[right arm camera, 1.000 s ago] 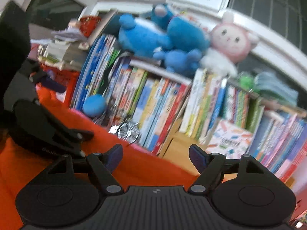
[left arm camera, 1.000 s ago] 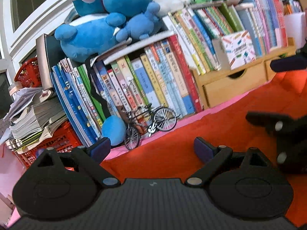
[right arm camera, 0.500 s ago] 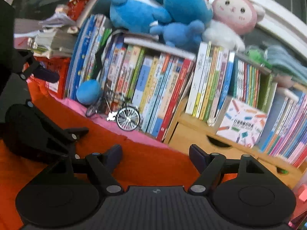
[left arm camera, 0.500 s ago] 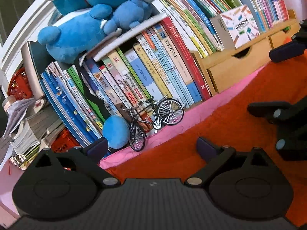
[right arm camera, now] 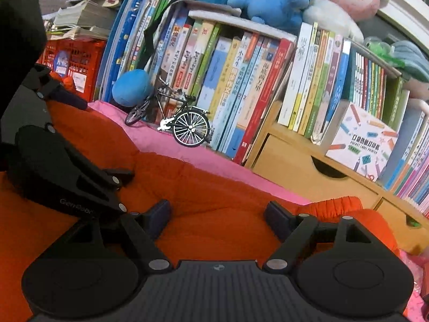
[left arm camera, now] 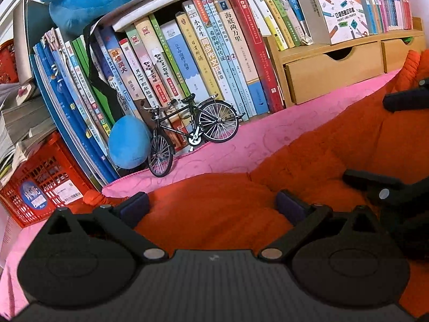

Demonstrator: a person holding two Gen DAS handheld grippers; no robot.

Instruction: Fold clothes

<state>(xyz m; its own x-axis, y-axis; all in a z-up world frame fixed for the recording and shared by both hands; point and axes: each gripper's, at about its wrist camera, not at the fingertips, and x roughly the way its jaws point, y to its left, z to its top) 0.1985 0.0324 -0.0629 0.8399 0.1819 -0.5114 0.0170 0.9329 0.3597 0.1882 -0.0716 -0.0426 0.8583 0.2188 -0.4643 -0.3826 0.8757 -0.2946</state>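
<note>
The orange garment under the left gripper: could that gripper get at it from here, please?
Probably yes. The left gripper has just been opening, with nothing clamped between its fingers, and the orange garment lies bare right ahead; the right gripper stands off to the side.

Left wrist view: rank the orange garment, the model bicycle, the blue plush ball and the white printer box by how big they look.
1. Orange garment, by far the largest.
2. Model bicycle.
3. White printer box and blue plush ball look alike; the box stands farther back, so I won't rank them.
</note>
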